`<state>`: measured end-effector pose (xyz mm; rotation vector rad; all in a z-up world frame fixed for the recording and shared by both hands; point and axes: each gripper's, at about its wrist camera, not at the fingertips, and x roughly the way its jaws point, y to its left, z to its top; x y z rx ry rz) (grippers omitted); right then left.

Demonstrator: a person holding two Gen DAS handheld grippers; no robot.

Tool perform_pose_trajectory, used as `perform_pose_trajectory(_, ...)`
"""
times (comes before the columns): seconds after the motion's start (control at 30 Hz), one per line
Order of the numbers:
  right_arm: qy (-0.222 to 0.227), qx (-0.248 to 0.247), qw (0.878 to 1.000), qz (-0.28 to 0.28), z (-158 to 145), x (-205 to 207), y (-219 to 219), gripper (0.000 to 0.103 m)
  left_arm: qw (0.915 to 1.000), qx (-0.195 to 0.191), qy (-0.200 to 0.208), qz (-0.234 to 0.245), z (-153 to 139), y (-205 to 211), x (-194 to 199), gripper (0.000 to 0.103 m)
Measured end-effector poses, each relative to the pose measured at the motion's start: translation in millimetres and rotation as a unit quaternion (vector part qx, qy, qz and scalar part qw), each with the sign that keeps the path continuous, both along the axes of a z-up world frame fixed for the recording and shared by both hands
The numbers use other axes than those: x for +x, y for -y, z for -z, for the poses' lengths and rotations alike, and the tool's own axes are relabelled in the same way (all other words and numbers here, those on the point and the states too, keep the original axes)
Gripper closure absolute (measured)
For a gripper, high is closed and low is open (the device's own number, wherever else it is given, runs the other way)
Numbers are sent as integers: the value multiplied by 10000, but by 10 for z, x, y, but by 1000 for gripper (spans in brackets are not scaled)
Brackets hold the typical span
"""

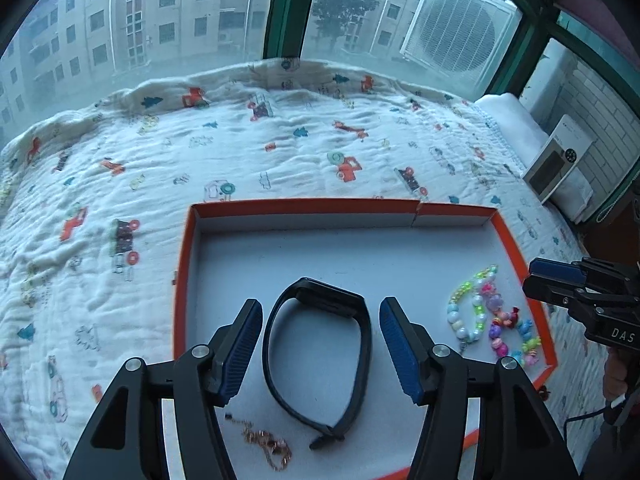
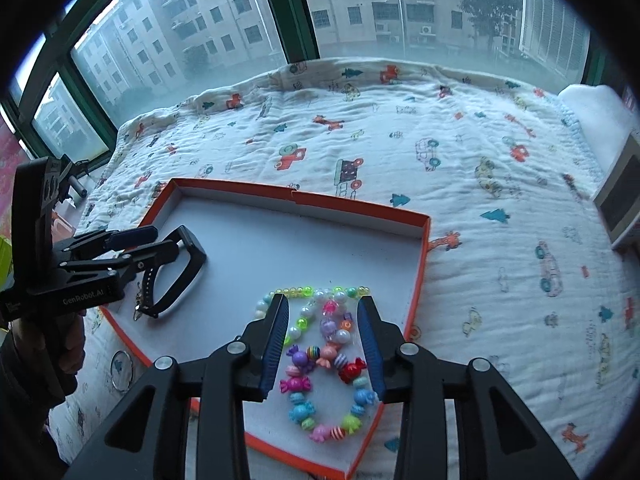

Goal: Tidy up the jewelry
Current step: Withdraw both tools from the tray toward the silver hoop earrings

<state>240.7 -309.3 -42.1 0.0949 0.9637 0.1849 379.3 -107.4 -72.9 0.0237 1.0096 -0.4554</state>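
**Jewelry sits in the orange tray**

I see my left gripper (image 1: 321, 344) low in the middle of its view. Its blue fingers (image 1: 244, 344) are open wide. The black band (image 1: 362, 344) lies flat on the tray (image 1: 304, 205) between them, but the fingers do not touch it. They hold nothing. A thin gold chain (image 1: 270, 446) lies in a heap near the bottom of that view, just left of the band's clasp.

My right gripper (image 2: 323, 342) is low in the middle of its own view. Its fingers are partly open. The bead bracelets (image 2: 324, 360) lie in the tray between them and under them. I cannot tell if the fingers touch the beads. Nothing is lifted.

In the right view the band is at the middle left, with the left gripper over it. The tray rests on a white blanket (image 2: 460, 160) with little cars on it. A window (image 2: 360, 4) fills the top of both views
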Motion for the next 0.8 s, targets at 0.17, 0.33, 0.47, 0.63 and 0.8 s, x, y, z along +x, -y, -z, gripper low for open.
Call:
perform_pose_trajectory(0.17,73,-54,10000,10,-112,-216,13,61,9995,75,302,-21,-298,-47,-288,38)
perform_pose_trajectory(0.33,85,-96,9999,26,-146,-458,6,61,9986,83,514,30,-533,-101,-640,38)
perform_pose_trajectory(0.47,55,-56,10000,26,-130,-673,2,61,9986,33,530,80,-628,-160,-954,38)
perform_pose_trajectory(0.63,48,-124,9999,-26,-82,-923,-43,61,9983,82,509,257,-595,-176,-1343,38)
perform_pose_trajectory(0.8,22,-92,9999,-47,10,-1129,-82,61,9980,79,342,521,-434,-158,-1700,38)
